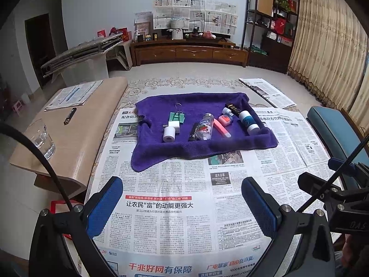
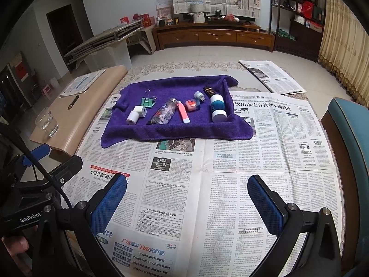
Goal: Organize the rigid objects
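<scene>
A purple towel [image 1: 184,147] [image 2: 161,131] lies on the newspaper-covered table, with several small objects in a row on it: a green binder clip [image 1: 178,116] [image 2: 147,102], a white roll [image 1: 169,134] [image 2: 132,118], a clear bottle [image 1: 204,127] [image 2: 165,114], a pink tube [image 1: 222,128] [image 2: 183,114], a small pink jar [image 1: 226,119] [image 2: 192,105] and a blue-white bottle [image 1: 248,121] [image 2: 218,108]. My left gripper [image 1: 182,198] is open and empty, well short of the towel. My right gripper [image 2: 188,198] is open and empty, also short of it.
A beige side table [image 1: 76,138] at the left carries a water glass [image 1: 42,139] [image 2: 47,121], a pen [image 1: 69,115] and papers. A blue chair [image 2: 346,138] stands at the right. A folded newspaper [image 1: 267,92] lies at the far right of the table.
</scene>
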